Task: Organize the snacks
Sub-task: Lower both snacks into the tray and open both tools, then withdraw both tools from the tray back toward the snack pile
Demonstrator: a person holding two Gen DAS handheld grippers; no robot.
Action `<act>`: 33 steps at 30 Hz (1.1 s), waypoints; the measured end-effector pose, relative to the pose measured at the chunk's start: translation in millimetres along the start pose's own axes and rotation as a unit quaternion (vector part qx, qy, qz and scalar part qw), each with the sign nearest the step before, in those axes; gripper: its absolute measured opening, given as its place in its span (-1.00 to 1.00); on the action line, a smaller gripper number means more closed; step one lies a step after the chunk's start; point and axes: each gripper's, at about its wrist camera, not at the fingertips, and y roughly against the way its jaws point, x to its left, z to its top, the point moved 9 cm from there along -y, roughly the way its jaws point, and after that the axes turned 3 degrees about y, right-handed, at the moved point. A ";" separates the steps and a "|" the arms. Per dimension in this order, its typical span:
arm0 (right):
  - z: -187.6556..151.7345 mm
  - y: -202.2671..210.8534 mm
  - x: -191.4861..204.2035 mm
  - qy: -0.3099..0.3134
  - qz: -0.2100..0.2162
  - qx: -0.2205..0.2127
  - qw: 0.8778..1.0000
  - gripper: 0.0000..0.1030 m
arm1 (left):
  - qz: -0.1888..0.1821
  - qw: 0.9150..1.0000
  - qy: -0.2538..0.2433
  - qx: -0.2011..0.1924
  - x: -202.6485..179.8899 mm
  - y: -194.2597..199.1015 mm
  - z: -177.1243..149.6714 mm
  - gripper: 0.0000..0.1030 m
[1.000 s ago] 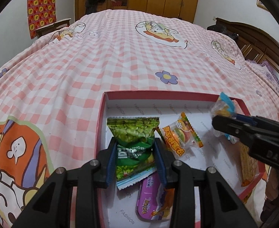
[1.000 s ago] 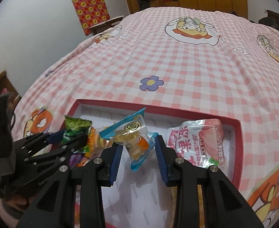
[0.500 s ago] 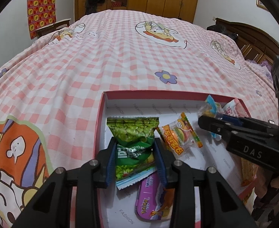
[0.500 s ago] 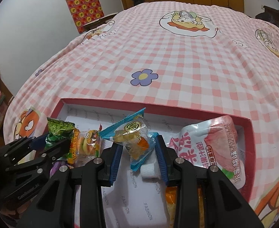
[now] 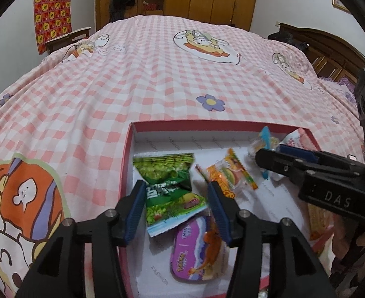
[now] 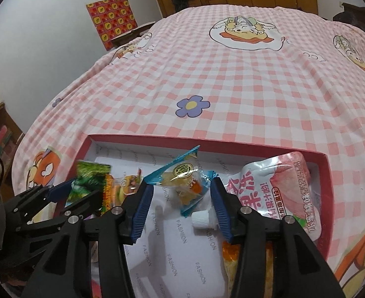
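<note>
Both black two-finger grippers, left [image 5: 176,196] and right [image 6: 180,193], opening over the red-rimmed white box [image 5: 127,164] on the bed.
Left jaws flank the green crinkled snack packet [image 5: 167,181], left pad apparently touching; right jaws flank the blue-edged clear candy wrapper [image 6: 182,181]. Only the right view shows the pink juice pouch [image 6: 281,186] fully.

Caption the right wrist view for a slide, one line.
Right gripper jaws opening around a blue-wrapped snack over the red box, pink pouch alongside.
</note>
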 end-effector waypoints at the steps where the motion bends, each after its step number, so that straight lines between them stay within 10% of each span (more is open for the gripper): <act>1: -0.3 2.0 0.8 0.001 0.001 -0.002 1.000 -0.02 | -0.003 1.000 -0.002 -0.002 -1.7 3.2 0.3 0.14; 33: -58.5 89.9 6.2 -0.007 0.002 -0.034 0.999 0.19 | -0.034 0.999 0.011 -0.011 -9.5 88.2 -53.9 0.22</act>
